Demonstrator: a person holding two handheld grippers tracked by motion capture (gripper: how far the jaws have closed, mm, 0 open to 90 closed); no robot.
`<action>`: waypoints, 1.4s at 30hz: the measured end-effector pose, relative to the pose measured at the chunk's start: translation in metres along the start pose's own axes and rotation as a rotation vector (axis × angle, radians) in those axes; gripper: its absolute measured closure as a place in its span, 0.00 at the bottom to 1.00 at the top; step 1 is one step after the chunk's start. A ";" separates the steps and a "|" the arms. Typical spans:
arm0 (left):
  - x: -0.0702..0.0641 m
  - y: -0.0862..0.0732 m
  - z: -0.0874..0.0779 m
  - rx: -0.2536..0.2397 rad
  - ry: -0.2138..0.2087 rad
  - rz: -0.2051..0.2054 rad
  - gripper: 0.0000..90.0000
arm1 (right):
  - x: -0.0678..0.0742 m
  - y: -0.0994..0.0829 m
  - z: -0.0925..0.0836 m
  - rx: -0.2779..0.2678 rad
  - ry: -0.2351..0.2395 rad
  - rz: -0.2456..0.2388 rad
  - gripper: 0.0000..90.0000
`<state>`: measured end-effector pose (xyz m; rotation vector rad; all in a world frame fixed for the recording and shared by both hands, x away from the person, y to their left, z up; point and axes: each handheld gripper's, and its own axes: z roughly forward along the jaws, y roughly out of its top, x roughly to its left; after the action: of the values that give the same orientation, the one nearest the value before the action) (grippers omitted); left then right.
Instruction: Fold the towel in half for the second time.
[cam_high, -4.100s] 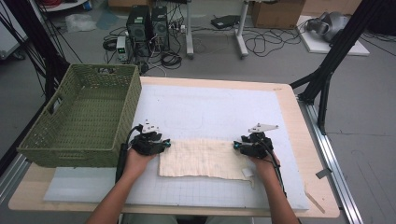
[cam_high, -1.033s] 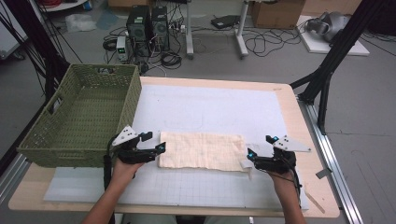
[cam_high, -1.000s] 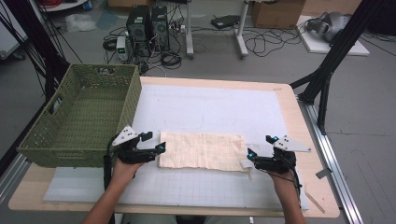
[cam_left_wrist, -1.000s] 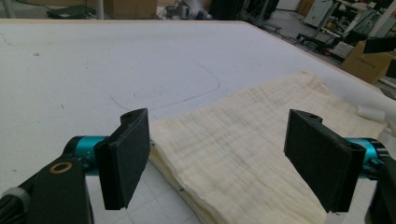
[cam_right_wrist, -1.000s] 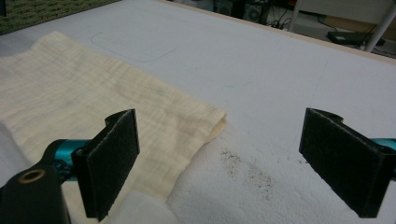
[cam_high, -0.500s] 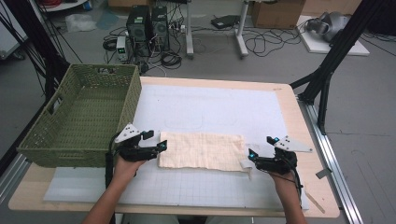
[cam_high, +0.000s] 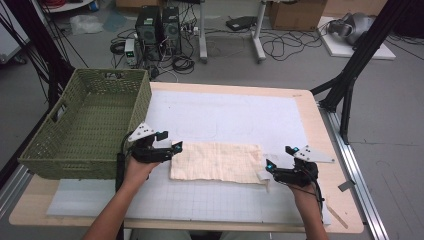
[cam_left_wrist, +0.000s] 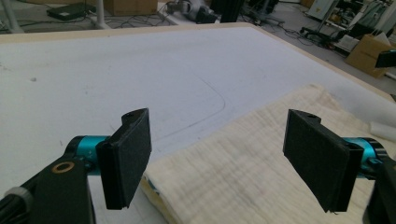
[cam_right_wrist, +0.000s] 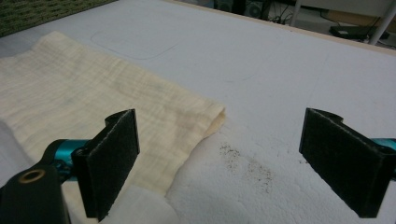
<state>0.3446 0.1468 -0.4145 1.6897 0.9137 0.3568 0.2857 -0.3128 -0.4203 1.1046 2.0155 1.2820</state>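
near edge of cloth (cam_left_wrist: 243, 172) cut off at frame bottom in left gripper view; left end of it lost past frame edge in right gripper view. basket (cam_high: 85, 130) front wall partly hidden behind left gripper (cam_high: 172, 148).

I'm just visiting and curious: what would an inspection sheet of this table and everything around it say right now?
Surface: wooden table covered by a white mat with faint pen outlines and dark specks.
Job's things: folded cream cloth lying flat on the mat.
Clutter: green woven basket at the table's left, its inside looking empty.
Grippers: left claw open at the cloth's left end; right claw open at its right end; neither is clamped on it.
Cables: a black lead trails from each claw; loose wires on the floor.
Surroundings: computer towers, cardboard boxes, black frame legs.
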 end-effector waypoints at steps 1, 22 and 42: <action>0.000 0.002 0.001 0.003 0.006 0.005 0.27 | 0.000 0.000 0.000 -0.003 -0.002 -0.003 0.13; 0.024 -0.006 0.048 0.280 0.128 0.059 0.48 | 0.000 0.000 0.002 0.008 0.011 0.006 0.13; 0.015 -0.018 0.045 0.311 0.074 0.155 0.91 | 0.006 0.000 0.015 0.054 0.030 0.002 0.13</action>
<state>0.3769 0.1281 -0.4495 2.0514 0.9310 0.3988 0.2940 -0.3004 -0.4262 1.1187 2.0825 1.2584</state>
